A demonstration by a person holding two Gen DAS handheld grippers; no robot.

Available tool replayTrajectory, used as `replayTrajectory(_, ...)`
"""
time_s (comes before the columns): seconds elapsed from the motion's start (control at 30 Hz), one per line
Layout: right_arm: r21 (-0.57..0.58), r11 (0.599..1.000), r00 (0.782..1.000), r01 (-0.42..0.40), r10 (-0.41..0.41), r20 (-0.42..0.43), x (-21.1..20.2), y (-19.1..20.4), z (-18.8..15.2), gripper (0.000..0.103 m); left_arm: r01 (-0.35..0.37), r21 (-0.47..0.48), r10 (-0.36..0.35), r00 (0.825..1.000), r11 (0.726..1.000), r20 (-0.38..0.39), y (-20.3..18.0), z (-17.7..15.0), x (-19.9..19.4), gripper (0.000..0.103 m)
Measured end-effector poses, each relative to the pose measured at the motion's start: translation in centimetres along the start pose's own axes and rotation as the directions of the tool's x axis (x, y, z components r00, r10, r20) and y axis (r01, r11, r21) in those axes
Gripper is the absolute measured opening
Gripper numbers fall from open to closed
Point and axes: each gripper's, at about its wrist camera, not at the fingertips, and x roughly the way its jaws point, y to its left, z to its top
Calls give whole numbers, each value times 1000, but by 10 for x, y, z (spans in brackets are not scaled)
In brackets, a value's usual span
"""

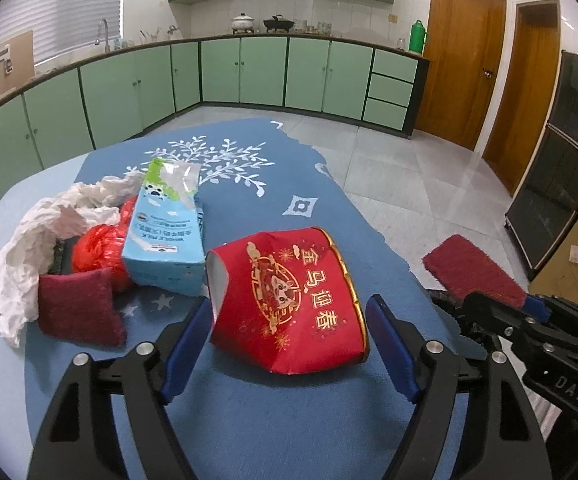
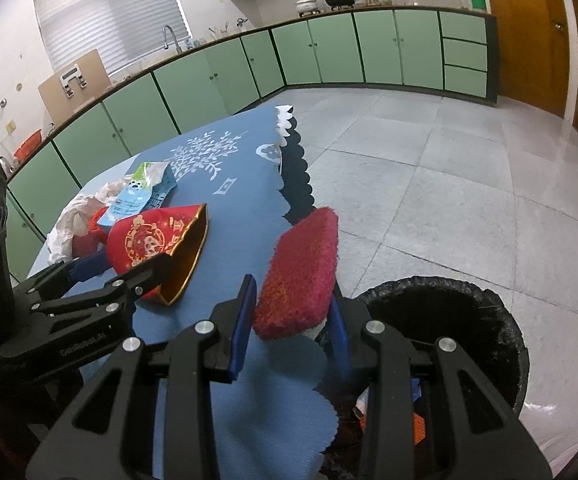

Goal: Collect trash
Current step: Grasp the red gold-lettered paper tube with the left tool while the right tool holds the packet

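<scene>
Blue-clothed table (image 1: 249,420) with red carton (image 1: 289,304), milk carton (image 1: 165,236), crumpled tissue (image 1: 21,256).

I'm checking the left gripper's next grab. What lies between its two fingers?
The red paper box lies on the blue tablecloth between the open left gripper's fingers, apparently untouched, in the left wrist view.

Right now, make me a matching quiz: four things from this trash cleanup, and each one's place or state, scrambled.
Things:
1. red scrub pad
2. red paper box
3. milk carton
4. trash bin

Places or states:
A. on the floor beside the table, lined with a black bag
B. clamped in the right gripper
C. lying between the open left gripper's fingers
D. lying among tissue and a red bag

Pairs: 1-B, 2-C, 3-D, 4-A
</scene>
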Motion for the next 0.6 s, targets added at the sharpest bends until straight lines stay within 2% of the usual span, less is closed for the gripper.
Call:
replayTrajectory(0.2,2,1000,1000,6,-6,8,-2,-2,1,33,-11,2,11,999,1000,-37,-1,1,10,76)
replayTrajectory(0.33,3,1000,1000,4,-4,9,-3,-3,2,33,-6,-5,6,999,1000,-33,0,0,9,71)
replayTrajectory(0.6,-18,1000,1000,3,-2,27,-12,2,6,33,7,-8,-6,1000,1000,19,2,-1,-10,49)
